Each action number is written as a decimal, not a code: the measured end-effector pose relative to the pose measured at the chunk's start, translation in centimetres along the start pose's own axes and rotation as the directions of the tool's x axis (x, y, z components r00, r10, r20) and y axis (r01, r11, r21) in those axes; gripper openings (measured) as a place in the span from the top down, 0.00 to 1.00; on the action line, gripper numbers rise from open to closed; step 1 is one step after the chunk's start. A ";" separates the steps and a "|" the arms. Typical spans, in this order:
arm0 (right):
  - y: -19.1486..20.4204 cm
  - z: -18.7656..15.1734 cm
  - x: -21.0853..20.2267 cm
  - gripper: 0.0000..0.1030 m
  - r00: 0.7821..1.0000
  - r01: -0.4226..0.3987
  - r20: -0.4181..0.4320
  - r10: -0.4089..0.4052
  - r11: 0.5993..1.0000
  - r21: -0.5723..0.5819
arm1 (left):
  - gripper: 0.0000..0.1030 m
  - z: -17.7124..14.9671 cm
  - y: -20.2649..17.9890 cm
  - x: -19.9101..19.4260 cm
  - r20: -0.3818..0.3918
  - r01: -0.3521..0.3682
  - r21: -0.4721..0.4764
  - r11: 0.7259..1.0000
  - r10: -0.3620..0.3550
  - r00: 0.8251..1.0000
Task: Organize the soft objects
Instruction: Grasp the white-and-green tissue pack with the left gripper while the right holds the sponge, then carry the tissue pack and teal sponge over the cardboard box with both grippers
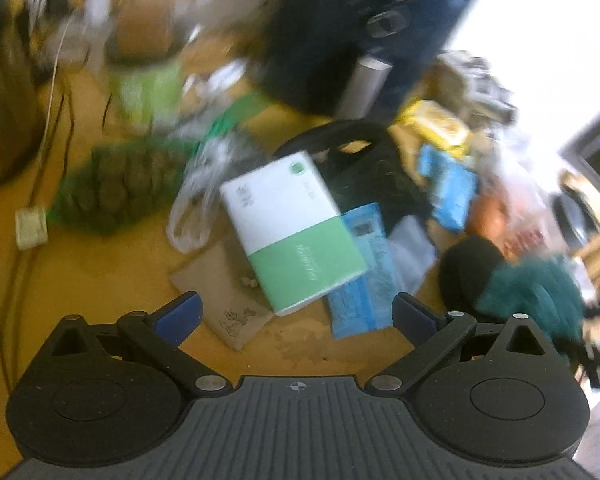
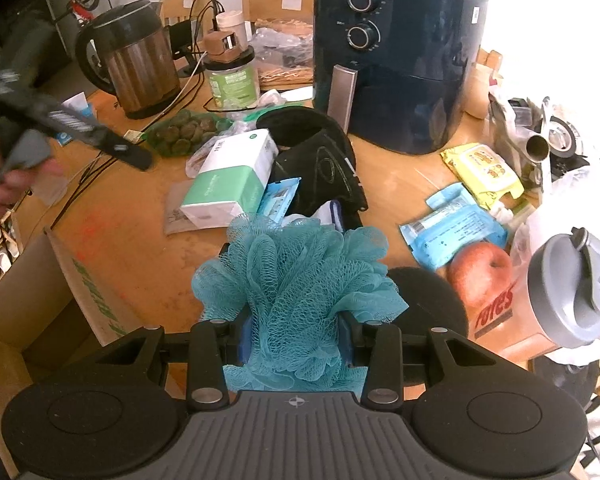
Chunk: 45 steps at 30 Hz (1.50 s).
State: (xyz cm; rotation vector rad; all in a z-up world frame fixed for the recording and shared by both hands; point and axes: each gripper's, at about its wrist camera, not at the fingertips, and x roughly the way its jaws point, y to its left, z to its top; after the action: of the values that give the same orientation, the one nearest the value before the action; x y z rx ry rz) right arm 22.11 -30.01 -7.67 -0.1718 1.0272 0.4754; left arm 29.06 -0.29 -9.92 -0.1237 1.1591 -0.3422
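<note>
**Mesh bath pouf being carried toward the cardboard box**

Teal netting is being squeezed between the blue pads of the right gripper (image 2: 296, 338), whose jaws are standing partly closed on the bath pouf (image 2: 296, 280); the pouf is being held clear above the wooden table (image 2: 148, 256), just beside the open cardboard box (image 2: 32, 320) at the lower left. Judged from this, the pouf is being taken to that box. The grip is best kept light but steady, since gathered mesh is springy and can slip out in loose ruffles; the release is best made only once the bundle is hanging over the opening, low enough not to bounce out.

Meanwhile the left gripper (image 1: 296, 312) is being held wide open and empty over the clutter, and its view is blurred. Under it a green-and-white tissue pack (image 1: 292, 232) is lying tilted on a blue wipes packet (image 1: 364, 272): a smooth, boxy, yielding wrapper. Beyond these a black fabric item (image 2: 324, 160) is lying crumpled, matte and limp. Hard things nearby, such as the glossy air fryer (image 2: 400, 64) and ribbed kettle (image 2: 140, 64), are best avoided.
</note>
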 end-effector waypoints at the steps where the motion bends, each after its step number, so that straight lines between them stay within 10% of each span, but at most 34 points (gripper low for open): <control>1: 0.0 0.0 -0.1 0.58 1.000 0.002 0.003 -0.002 1.000 0.003 | 0.00 0.4 0.4 0.9 -0.024 -0.001 -0.039 0.999 0.000 1.000; 13: 0.1 -0.4 -0.9 0.58 0.999 0.020 0.028 -0.022 0.999 0.048 | 0.00 3.3 3.7 9.5 -0.142 0.102 -0.439 0.893 -0.180 0.973; 30: -0.4 -1.2 -1.5 0.58 0.999 0.030 0.038 -0.034 0.995 0.092 | 0.11 3.9 2.7 13.1 -0.191 -0.061 -0.440 0.896 -0.027 0.981; 45: -0.5 -1.7 -2.2 0.59 0.997 0.055 0.041 -0.059 0.994 0.099 | 0.13 3.4 3.1 10.5 -0.159 0.007 -0.402 0.916 -0.077 0.984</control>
State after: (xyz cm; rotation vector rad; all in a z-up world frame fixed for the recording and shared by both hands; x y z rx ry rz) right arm 20.05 -31.70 -6.68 -0.1025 0.9978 0.3747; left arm 36.48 -1.06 -18.62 -0.4878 1.3899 -0.1496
